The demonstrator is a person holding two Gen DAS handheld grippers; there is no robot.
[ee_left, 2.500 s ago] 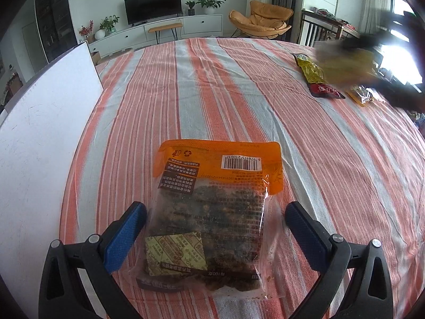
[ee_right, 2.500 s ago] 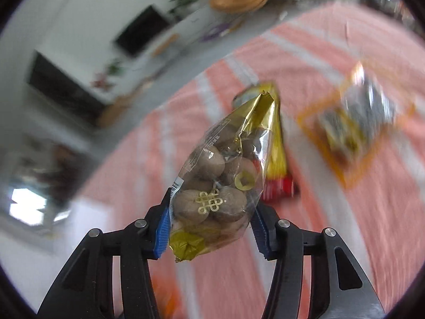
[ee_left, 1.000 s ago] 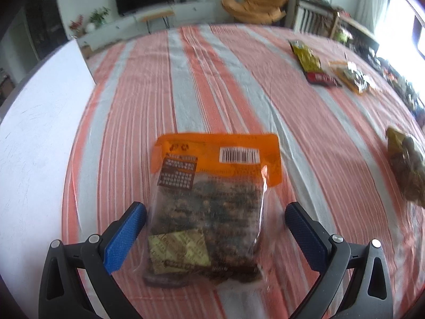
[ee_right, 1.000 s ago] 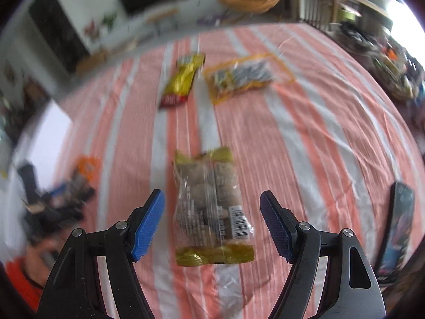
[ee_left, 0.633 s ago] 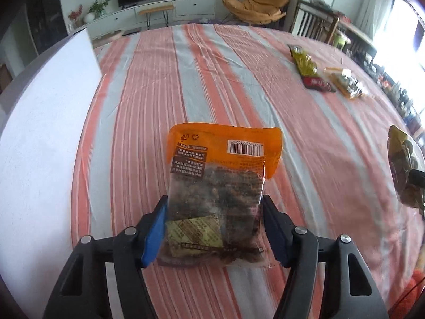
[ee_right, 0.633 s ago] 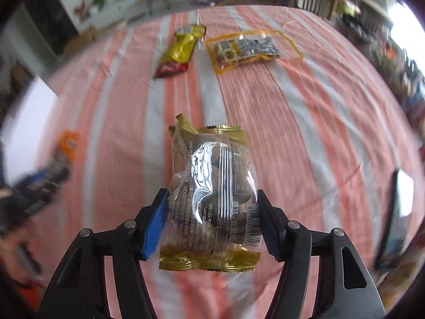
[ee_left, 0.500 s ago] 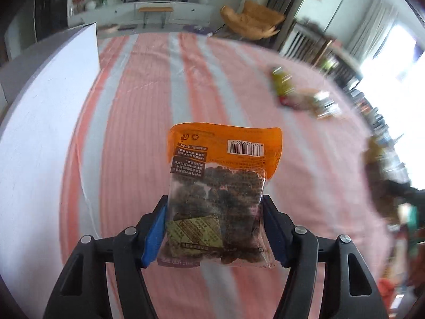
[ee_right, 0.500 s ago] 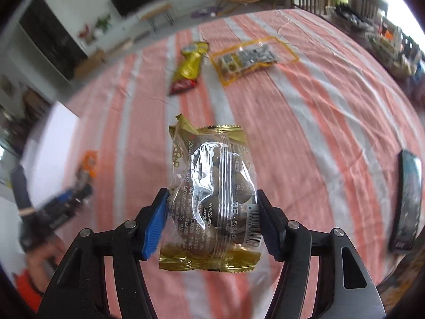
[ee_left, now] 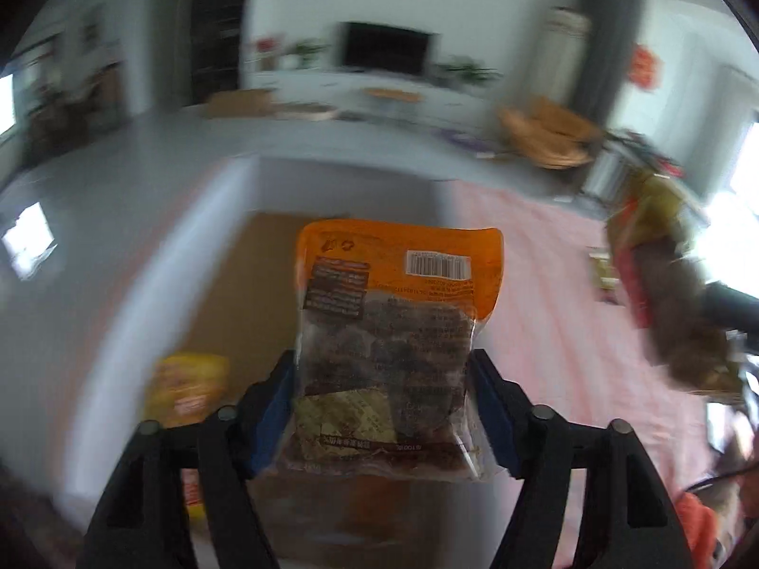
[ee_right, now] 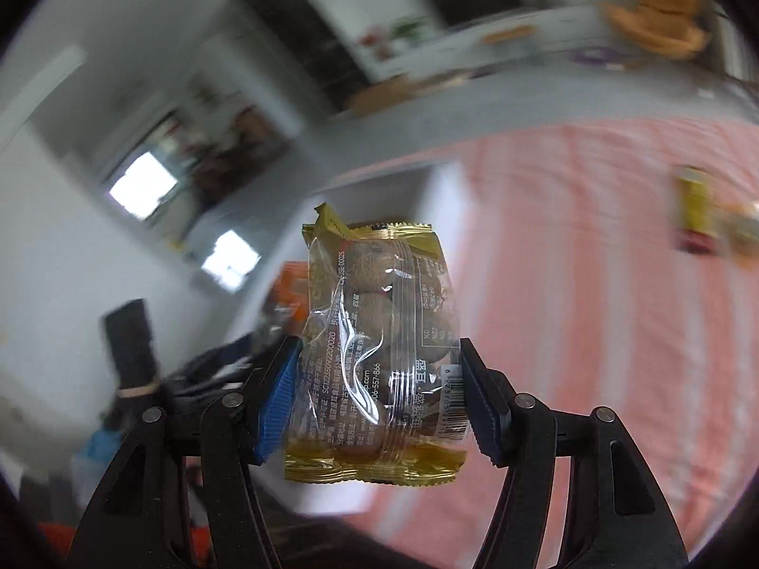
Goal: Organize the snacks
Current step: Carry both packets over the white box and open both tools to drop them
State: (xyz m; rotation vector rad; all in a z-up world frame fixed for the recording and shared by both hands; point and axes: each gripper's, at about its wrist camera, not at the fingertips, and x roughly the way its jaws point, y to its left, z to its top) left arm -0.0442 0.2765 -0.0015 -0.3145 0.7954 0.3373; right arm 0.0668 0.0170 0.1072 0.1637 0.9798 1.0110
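In the left wrist view my left gripper (ee_left: 382, 408) holds an orange-topped clear snack bag (ee_left: 389, 346) of dark pieces. Its blue pads press the bag's sides while the jaws are opening slightly. The bag hangs above a white-walled box (ee_left: 142, 284) with a brown floor. In the right wrist view my right gripper (ee_right: 379, 398) grips a gold-edged clear bag (ee_right: 379, 346) of round brown snacks in the air, its jaws also opening a little. That gold bag (ee_left: 673, 298) shows blurred at the right of the left wrist view.
A yellow packet (ee_left: 187, 389) lies inside the box at its left. The orange-and-grey striped tablecloth (ee_right: 593, 284) stretches to the right, with a yellow-red packet (ee_right: 695, 218) far across it. The box's white wall (ee_right: 436, 218) borders the cloth. The background is motion-blurred.
Both grippers shut on their bags lying on the cloth, lifted them and swung left. The left one now hangs over the white box instead of the table.
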